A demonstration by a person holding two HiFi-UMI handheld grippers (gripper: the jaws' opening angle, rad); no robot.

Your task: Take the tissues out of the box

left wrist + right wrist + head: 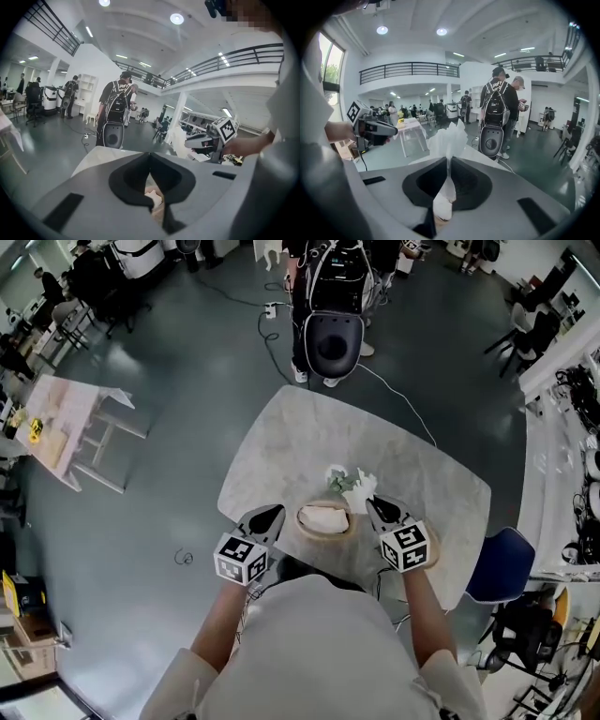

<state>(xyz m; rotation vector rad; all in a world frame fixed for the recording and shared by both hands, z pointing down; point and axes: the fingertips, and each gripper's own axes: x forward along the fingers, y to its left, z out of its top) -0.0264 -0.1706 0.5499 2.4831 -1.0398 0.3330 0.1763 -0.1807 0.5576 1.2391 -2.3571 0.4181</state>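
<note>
Head view showed a pale marble tabletop [281, 437] carrying an oval, wood-coloured tissue box [324, 521] near its front edge, with white paper visible in the opening. The left hand-held gripper [266, 518] was positioned just beside the box on its left. The right hand-held gripper [379, 510] was positioned just beside it on the right.

Left gripper view showed that unit's jaws brought together at the tips, with nothing clamped between them.

Right gripper view showed the right unit's jaws closed on a white tissue [448, 136]. The sheet was pinched at the tips, fanned out beyond them and trailed back between the jaws. Whether its trailing end touched the box could not be determined.

A small crumpled heap [339, 479], pale green and white, lay on the tabletop just behind the box, next to the held tissue.
</note>
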